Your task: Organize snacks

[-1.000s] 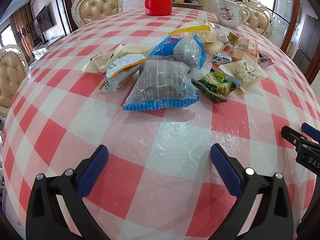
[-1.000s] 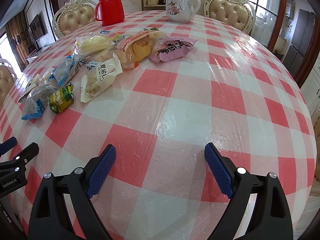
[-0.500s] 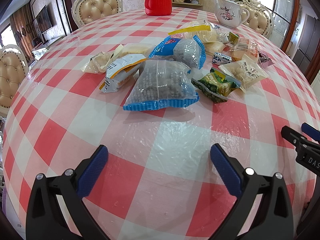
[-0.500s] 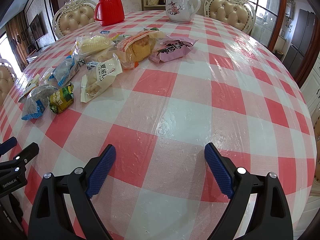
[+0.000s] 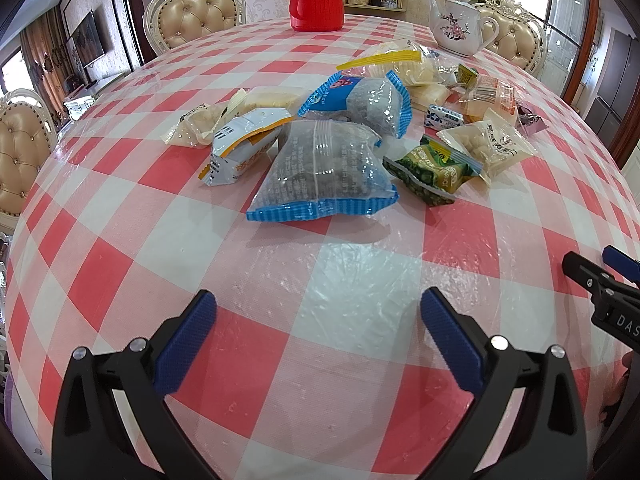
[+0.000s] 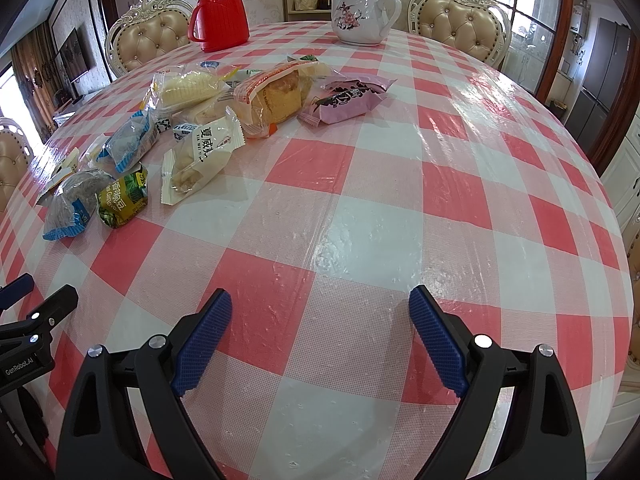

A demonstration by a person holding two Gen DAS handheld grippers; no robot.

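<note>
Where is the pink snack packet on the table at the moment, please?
In the right wrist view, the pink snack packet lies at the right end of the snack pile, beside the cake packet and in front of the white teapot.

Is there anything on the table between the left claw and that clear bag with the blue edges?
Nothing. In the left wrist view, only bare checked tablecloth lies between the open left claw and the blue-edged bag.

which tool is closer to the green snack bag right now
Left. The left tool faces the green bag just ahead; the right tool sits farther off, bag far to its left.
</note>
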